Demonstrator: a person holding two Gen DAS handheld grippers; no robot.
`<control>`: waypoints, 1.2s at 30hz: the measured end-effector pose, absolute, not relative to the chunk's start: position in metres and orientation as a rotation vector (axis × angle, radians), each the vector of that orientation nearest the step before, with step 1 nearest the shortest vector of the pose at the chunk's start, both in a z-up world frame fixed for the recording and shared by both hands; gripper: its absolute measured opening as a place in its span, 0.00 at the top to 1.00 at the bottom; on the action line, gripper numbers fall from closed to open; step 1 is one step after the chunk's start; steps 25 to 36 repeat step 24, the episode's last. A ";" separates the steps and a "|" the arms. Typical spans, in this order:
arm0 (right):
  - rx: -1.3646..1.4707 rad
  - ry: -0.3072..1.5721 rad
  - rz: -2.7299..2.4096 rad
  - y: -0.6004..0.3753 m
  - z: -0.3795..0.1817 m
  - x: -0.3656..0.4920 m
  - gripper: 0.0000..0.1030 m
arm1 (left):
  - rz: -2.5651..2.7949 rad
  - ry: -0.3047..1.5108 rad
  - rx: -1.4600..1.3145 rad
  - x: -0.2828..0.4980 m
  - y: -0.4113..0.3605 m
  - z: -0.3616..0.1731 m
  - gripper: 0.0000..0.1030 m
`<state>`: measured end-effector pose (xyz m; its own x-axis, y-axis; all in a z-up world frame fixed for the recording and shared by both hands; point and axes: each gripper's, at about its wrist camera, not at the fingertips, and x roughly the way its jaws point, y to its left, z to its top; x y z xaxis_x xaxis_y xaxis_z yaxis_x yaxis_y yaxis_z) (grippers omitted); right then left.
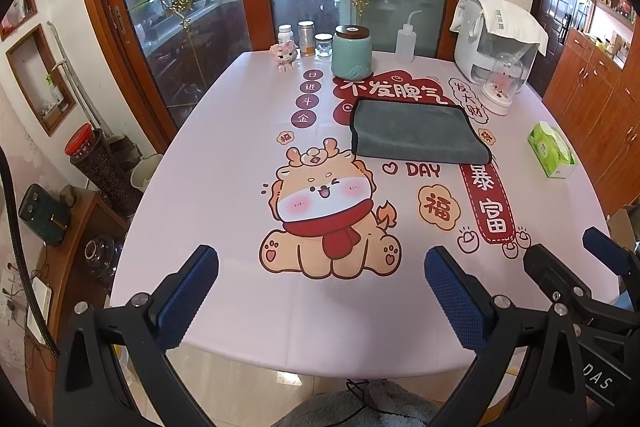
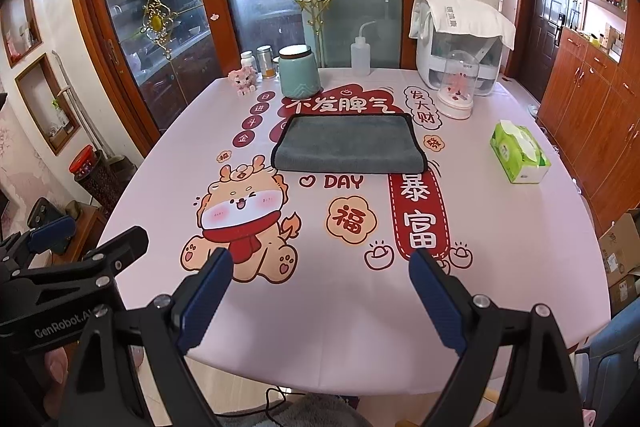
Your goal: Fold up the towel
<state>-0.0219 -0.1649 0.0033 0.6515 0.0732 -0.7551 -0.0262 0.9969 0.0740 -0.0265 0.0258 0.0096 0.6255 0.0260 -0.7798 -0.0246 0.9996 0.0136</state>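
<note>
Grey towel point(image 2: 348, 143) lies flat toward the far half of the table point(image 2: 540, 247), between the teal jar point(image 2: 299, 71) at the far edge and the near edge, already doubled over by the look of it. Left gripper point(image 1: 320, 301) and right gripper point(image 2: 320, 297) both hover at the near edge, fingers apart, empty, well short of the towel. Step judged: either another fold or done; a next fold calls for reaching forward to the towel's near corners.

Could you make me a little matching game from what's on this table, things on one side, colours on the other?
Things:
1. towel
2. tissue pack
3. lidded jar
4. squeeze bottle

Colours:
A. pale teal
B. grey
C. clear white
D. green and white

Pairs: 1-B, 2-D, 3-A, 4-C
</note>
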 end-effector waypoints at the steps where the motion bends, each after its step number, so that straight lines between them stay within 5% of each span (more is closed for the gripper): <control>1: 0.058 0.860 0.055 -0.165 0.002 -0.022 0.12 | 0.028 0.896 0.003 -0.028 0.027 0.009 0.00; 36: 0.063 0.869 0.053 -0.168 -0.001 -0.015 0.12 | 0.029 0.910 0.011 -0.035 0.037 0.000 0.00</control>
